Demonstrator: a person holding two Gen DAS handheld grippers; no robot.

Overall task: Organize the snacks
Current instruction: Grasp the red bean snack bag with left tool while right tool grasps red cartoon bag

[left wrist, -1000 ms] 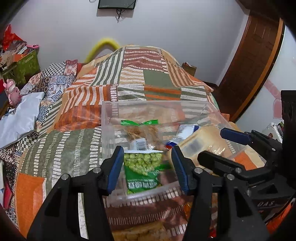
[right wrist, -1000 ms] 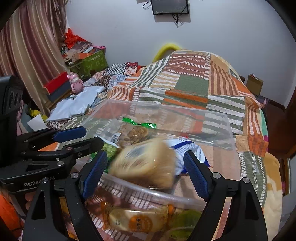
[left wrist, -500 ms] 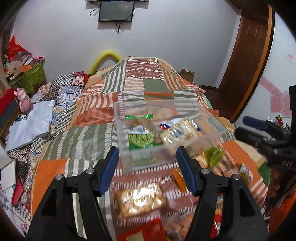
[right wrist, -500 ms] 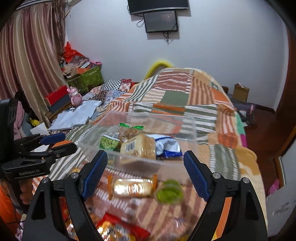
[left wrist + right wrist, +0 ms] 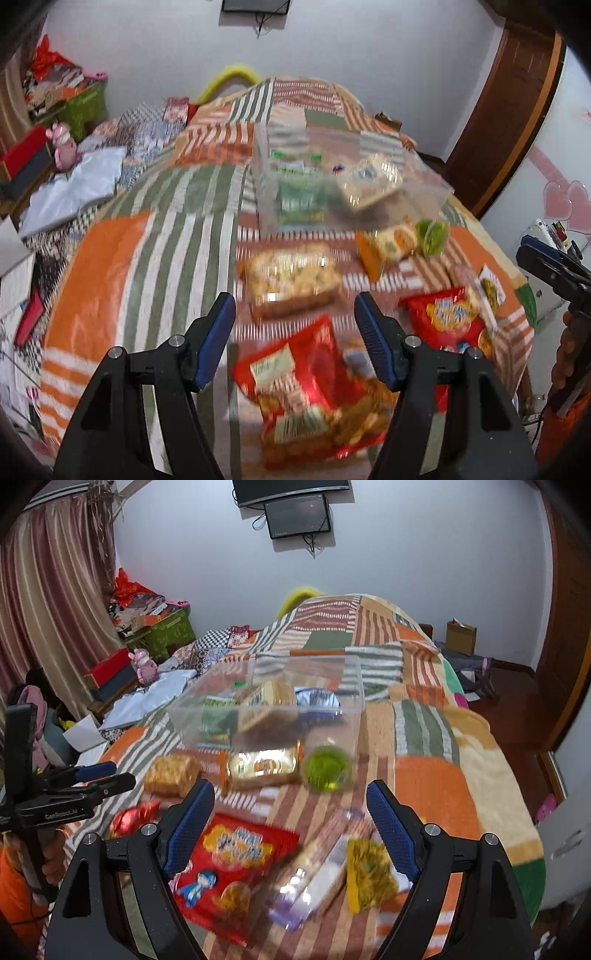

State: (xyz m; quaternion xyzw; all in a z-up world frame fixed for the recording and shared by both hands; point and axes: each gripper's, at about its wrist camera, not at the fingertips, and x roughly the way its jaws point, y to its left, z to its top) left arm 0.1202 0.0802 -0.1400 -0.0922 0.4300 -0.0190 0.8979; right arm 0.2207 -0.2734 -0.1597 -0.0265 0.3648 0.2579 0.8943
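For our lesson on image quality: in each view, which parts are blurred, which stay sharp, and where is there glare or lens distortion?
Left wrist view: the snacks and clear bin smear with motion blur; the left hand-held gripper stays sharp; the door frame bows. Right wrist view: the red packet is blurred, the gold packet glares, the right hand-held gripper is crisp.

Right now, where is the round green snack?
In the right wrist view the round green snack lies on the bedspread just outside the clear bin's near right corner, beside the gold packet.

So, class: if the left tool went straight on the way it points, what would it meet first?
Probably the clear pack of golden puffed snacks, lying between the left tool and the clear bin; blur leaves depth uncertain.
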